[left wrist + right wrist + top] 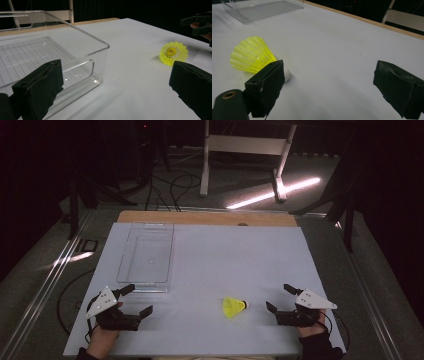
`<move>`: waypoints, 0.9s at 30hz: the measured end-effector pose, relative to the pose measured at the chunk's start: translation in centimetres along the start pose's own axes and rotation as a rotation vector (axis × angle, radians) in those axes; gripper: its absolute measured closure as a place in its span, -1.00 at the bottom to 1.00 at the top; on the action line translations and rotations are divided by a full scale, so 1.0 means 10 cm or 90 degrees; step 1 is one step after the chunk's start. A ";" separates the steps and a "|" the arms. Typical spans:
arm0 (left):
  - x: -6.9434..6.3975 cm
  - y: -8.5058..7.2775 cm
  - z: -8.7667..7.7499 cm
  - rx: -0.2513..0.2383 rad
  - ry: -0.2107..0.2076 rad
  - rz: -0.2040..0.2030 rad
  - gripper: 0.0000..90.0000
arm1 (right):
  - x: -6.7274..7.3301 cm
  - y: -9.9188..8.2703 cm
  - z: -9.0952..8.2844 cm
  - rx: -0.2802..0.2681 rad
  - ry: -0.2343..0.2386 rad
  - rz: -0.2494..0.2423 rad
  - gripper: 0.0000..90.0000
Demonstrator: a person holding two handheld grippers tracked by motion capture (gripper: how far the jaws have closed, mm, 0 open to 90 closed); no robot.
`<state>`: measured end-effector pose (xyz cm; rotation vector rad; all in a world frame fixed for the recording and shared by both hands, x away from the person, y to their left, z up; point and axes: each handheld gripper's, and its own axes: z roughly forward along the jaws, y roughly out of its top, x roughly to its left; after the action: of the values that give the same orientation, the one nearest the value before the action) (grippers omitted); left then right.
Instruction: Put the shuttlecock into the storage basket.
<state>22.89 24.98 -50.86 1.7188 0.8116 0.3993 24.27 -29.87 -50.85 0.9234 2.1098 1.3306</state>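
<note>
Left tongs (134, 300) released, empty, beside clear, rigid, ribbed-floor plastic bin (145, 257) on white matte worktop (210, 255). Yellow mesh-skirted plastic shuttlecock (234, 307), white-tipped, lies sideways mid-front. Right tongs (280, 298) released, near it. Likely pick: grip the firm tip, not the flexible skirt.

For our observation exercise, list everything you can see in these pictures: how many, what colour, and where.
bin: one, clear, far left of the table, beside the left gripper.
shuttlecock: one, yellow with a white tip, lying on its side near the front, just left of the right gripper.
table: one, white top with a wooden far edge.
stand: one, white, on the floor beyond the table.
left gripper: one, black, front left, jaws open.
right gripper: one, black, front right, jaws open.
</note>
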 end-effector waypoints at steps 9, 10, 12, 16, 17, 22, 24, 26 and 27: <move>0.01 0.00 0.00 0.003 0.006 -0.002 -1.00 | -0.01 0.00 0.00 0.002 0.003 0.011 -0.78; 0.01 0.00 0.00 0.005 0.005 -0.003 -1.00 | -0.01 0.00 0.01 0.000 0.006 0.007 -0.78; 0.01 0.00 0.01 0.008 0.006 -0.004 -1.00 | 0.00 0.00 0.01 0.004 0.005 0.009 -0.78; 0.01 -0.01 0.02 0.014 0.004 -0.005 -1.00 | -0.01 -0.01 0.02 0.006 0.009 0.012 -0.78; 0.01 -0.01 0.02 0.016 0.003 -0.005 -1.00 | -0.02 -0.01 0.02 0.006 0.011 0.013 -0.78; 0.02 -0.01 0.04 0.023 0.002 -0.009 -1.00 | -0.02 -0.01 0.02 0.006 0.015 0.017 -0.78; 0.02 -0.01 0.04 0.030 -0.001 -0.011 -1.00 | -0.02 -0.01 0.02 0.005 0.016 0.018 -0.78; 0.02 -0.02 0.05 0.036 0.000 -0.011 -1.00 | -0.02 -0.01 0.03 0.006 0.017 0.017 -0.78; 0.02 -0.02 0.06 0.044 0.001 -0.013 -1.00 | -0.01 -0.01 0.03 0.007 0.017 0.014 -0.78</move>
<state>23.34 24.70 -51.25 1.7729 0.8524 0.3627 24.53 -29.84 -51.09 0.9402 2.1352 1.3511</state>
